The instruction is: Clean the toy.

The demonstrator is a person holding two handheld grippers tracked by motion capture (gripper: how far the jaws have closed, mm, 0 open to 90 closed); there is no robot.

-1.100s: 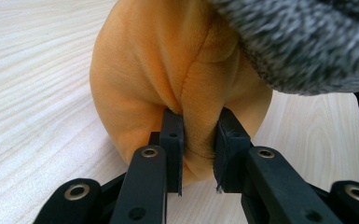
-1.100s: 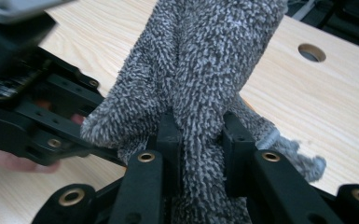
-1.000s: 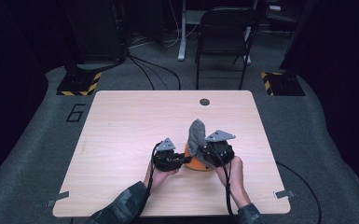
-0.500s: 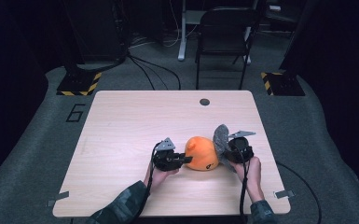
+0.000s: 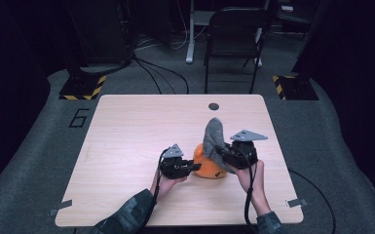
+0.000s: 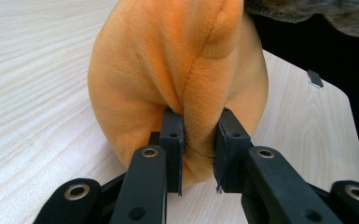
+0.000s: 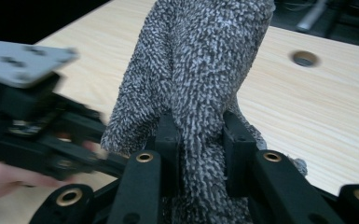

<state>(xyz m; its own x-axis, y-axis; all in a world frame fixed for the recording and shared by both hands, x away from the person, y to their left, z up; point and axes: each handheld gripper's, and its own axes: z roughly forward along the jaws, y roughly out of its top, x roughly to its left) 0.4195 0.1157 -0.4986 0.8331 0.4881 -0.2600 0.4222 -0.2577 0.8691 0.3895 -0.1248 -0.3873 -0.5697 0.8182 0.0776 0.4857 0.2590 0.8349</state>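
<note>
Wooden surface [image 5: 126, 131] in dark room. Left tool [image 6: 199, 140] clamps a fold of orange plush [image 5: 209, 165], near-centre on the surface. Right tool [image 7: 199, 140] pinches grey fuzzy cloth [image 5: 214, 139], raised over plush's right side.

The grey cloth [image 5: 215, 141] hides part of the orange plush [image 5: 209, 168] (its shape stays unclear), and the left gripper [image 7: 37, 135] is blurred.

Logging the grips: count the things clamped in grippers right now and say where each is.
2. The orange plush lies on the table, pinched by the left gripper. The grey cloth stands up over the plush, clamped in the right gripper.
</note>
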